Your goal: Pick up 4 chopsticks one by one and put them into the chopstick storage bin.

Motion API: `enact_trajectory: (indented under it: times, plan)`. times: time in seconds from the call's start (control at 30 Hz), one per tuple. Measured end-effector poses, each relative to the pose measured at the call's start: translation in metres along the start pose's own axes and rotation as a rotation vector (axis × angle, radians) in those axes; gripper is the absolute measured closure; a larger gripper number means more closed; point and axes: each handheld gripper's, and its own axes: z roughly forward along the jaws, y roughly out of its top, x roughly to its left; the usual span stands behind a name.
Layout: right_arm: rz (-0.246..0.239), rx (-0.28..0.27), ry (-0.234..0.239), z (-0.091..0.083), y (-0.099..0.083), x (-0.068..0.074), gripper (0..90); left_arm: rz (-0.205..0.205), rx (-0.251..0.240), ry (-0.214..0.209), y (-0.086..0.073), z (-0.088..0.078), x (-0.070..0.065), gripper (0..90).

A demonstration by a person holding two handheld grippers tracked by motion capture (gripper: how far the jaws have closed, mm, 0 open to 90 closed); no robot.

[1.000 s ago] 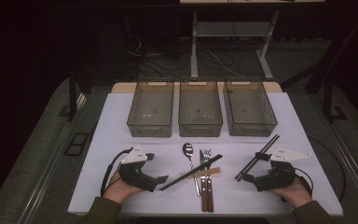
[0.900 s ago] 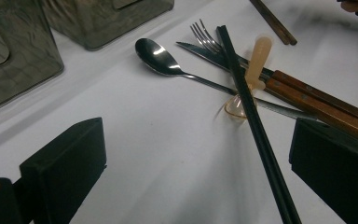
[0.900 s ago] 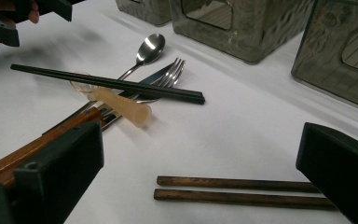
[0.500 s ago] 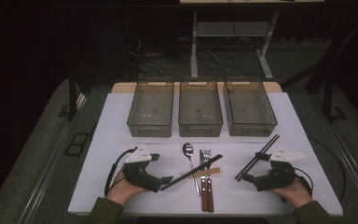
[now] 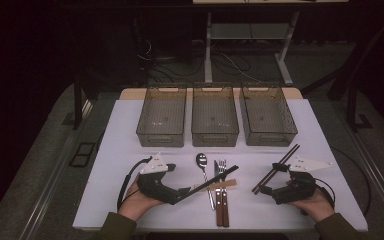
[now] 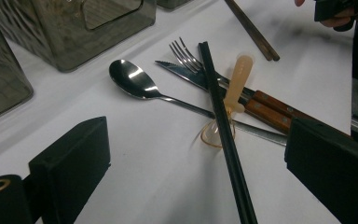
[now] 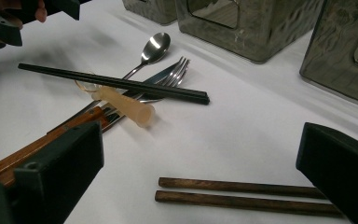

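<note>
The black chopsticks (image 6: 223, 126) run up the frame's middle between the open left tongs (image 6: 205, 186); the right tongs (image 7: 200, 186), also open, are farther.

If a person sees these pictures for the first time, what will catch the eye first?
Probably the cutlery heap at the table's front middle: black chopsticks lying across a spoon, fork and knife. Behind it stand three bins in a row; brown chopsticks lie by the open right gripper.

Glossy metal spoon (image 6: 133, 79); matt black chopsticks (image 6: 223, 126); wooden-handled knife (image 6: 242, 93).
</note>
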Motion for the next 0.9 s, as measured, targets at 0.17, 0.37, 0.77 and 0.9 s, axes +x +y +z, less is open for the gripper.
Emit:
enact_trajectory:
  times: [0.17,0.37,0.77,0.9]
  plan:
    - [0.001,0.001,-0.005,0.000,-0.001,0.002,0.6,0.009,0.002,-0.001,0.003,0.007,-0.004,9.7]
    - [0.000,0.001,-0.002,0.001,-0.001,0.002,0.6,0.023,0.022,-0.014,0.005,0.018,-0.008,13.8]
    - [0.001,0.000,-0.002,0.001,-0.001,0.003,0.6,0.022,0.044,-0.044,0.006,0.026,-0.011,29.2]
    - [0.000,0.001,-0.004,0.001,-0.001,0.003,0.6,0.006,0.049,-0.058,0.005,0.025,-0.010,35.8]
